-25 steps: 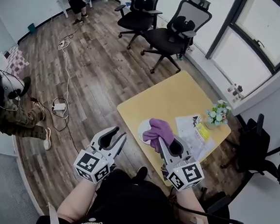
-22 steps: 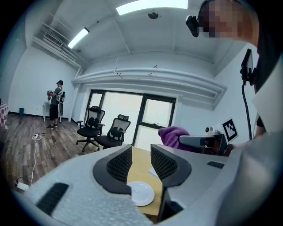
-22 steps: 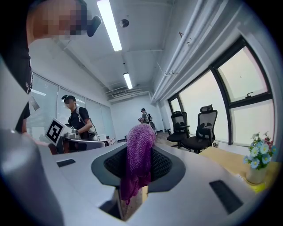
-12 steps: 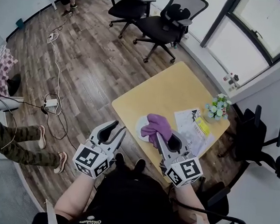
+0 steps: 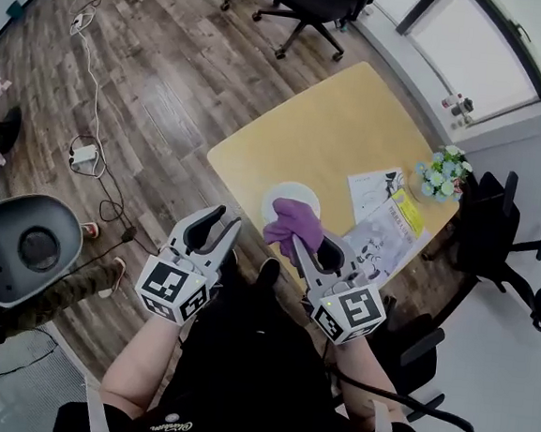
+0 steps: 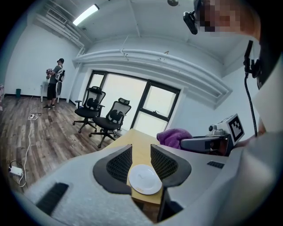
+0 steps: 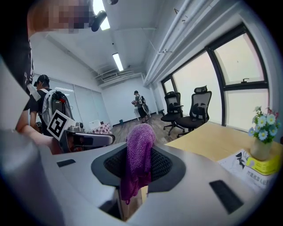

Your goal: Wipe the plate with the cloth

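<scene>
The right gripper (image 5: 298, 244) is clamped on the purple cloth (image 5: 294, 224), which bunches above its jaws. The white plate (image 5: 288, 194) lies just ahead of it, near the counter's (image 5: 353, 133) front edge, and the cloth is probably still clear of it. The left gripper (image 5: 218, 223), jaws apart and empty, hangs farther off.

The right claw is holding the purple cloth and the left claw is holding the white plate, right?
Not quite. The right claw does hold the purple cloth, but the left claw is open and holds nothing. The white plate lies on the yellow table. The head view shows the left claw off the table's edge, apart from the plate.
</scene>
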Action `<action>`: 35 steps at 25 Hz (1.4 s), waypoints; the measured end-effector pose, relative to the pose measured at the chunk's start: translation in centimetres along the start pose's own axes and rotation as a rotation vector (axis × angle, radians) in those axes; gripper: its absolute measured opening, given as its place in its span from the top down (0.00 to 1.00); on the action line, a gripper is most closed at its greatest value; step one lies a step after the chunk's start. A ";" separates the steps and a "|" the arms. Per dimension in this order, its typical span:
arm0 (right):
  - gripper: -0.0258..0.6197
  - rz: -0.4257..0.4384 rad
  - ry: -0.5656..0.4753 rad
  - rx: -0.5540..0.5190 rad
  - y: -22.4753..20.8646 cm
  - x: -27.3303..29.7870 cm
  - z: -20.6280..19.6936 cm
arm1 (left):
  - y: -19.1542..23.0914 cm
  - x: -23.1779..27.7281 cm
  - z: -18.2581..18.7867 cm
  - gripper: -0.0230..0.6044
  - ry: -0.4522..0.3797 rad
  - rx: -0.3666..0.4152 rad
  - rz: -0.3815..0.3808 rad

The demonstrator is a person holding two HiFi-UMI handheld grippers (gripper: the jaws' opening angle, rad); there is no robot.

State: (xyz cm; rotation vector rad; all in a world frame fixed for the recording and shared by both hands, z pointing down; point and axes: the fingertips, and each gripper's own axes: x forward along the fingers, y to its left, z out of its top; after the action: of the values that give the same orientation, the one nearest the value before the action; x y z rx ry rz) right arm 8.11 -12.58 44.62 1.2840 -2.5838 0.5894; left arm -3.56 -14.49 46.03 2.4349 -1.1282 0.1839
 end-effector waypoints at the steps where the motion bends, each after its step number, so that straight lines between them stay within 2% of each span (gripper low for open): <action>1: 0.81 -0.001 0.021 0.006 -0.2 0.5 -0.8 | 0.3 0.3 -0.6 0.76 0.013 -0.009 -0.002; 5: 0.81 -0.017 0.149 -0.015 -1.6 3.0 -5.0 | 1.0 1.2 -2.6 0.76 0.052 -0.043 -0.010; 11: 0.81 -0.024 0.412 -0.189 -5.5 8.6 -10.9 | 1.6 1.4 -3.5 0.76 0.085 -0.065 -0.008; 15: 0.81 -0.017 0.517 -0.263 -6.9 11.4 -12.3 | 2.4 1.0 -3.7 0.76 0.090 -0.064 0.003; 19: 0.81 -0.007 0.579 -0.304 -6.9 12.2 -13.5 | 3.2 0.5 -4.2 0.76 0.095 -0.075 0.019; 24: 0.81 0.021 0.604 -0.361 -5.9 12.3 -14.2 | 3.9 0.2 -4.7 0.76 0.100 -0.086 0.029; 35: 0.80 0.127 0.675 -0.434 -1.7 9.2 -16.7 | 3.5 1.0 -4.4 0.76 0.098 -0.082 0.011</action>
State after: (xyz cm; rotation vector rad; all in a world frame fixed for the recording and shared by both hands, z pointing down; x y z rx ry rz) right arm 3.82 -12.88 63.31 0.6376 -2.0683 0.3632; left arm -5.24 -15.13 51.44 2.3221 -1.0846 0.2521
